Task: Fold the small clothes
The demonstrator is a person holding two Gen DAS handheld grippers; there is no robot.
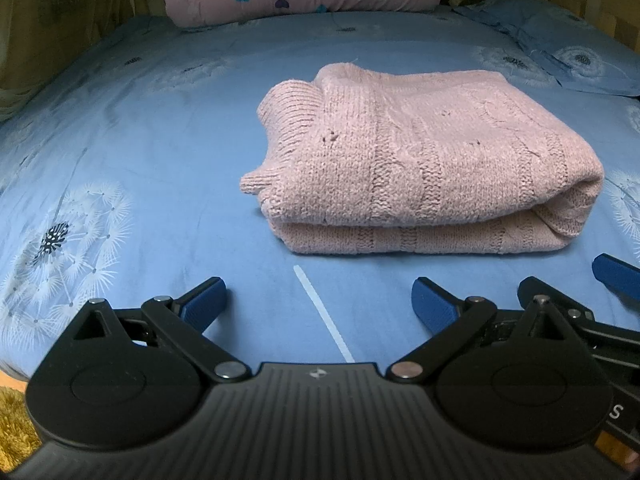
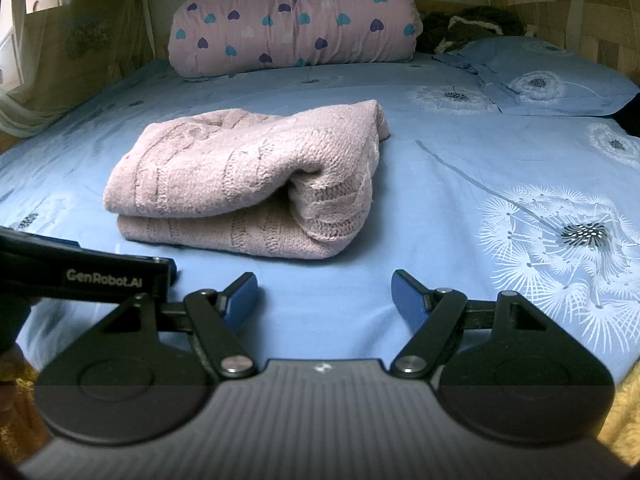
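Just ahead of the left hand-held gripper (image 1: pixel 318 300), between its spread blue pads, a thin white strip (image 1: pixel 324 314) lies on the bare blue sheet (image 1: pixel 160 140). This gripper is released and holds nothing. The right hand-held gripper (image 2: pixel 324 296) is just beside it, on its right, also released and empty, its pads apart over the sheet. Farther ahead of both, not touching either, the pink knitted sweater (image 1: pixel 420 160) lies folded on the bed, a little to the right of the left gripper and to the left of the right one. Its ribbed collar points left. Far beyond it a pink quilt (image 2: pixel 292 20) with hearts is rolled at the far edge, and a blue pillow (image 2: pixel 552 80) lies to its right.
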